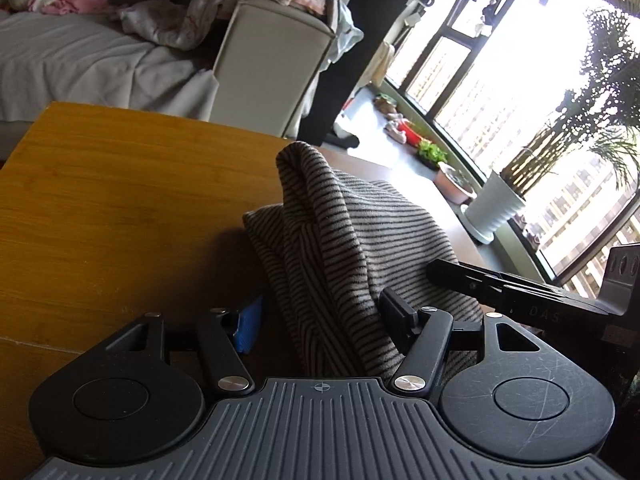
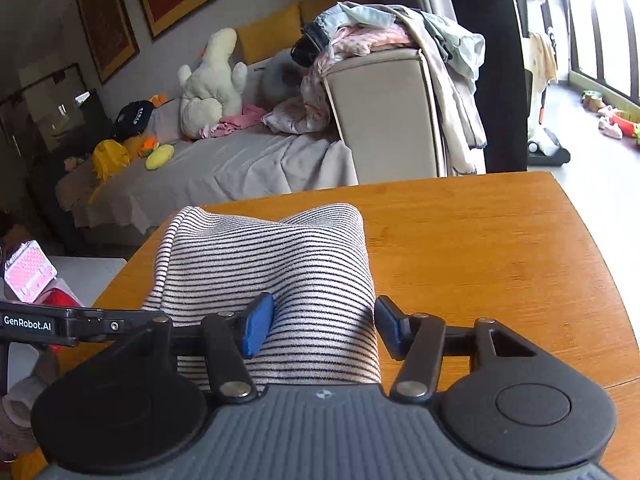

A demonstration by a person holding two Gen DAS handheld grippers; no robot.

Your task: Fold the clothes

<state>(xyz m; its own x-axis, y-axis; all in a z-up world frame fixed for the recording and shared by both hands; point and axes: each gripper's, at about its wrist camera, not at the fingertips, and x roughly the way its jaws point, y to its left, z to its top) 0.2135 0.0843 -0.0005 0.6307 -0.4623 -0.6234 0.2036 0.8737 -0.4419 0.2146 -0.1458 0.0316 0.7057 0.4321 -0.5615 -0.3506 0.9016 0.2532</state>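
Both jaws gape around the striped garment (image 2: pixel 272 264); "GenRobot.AI" marks the left gripper (image 2: pixel 28 324).

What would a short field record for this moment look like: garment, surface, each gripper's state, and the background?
garment: striped garment, bunched up on the table, between both grippers' fingers
surface: wooden table
left gripper: fingers apart on either side of the cloth; grip unclear
right gripper: blue-padded fingers apart, cloth between them; grip unclear
background: sofa with a white plush toy; clothes pile on the sofa arm; potted plant by the window
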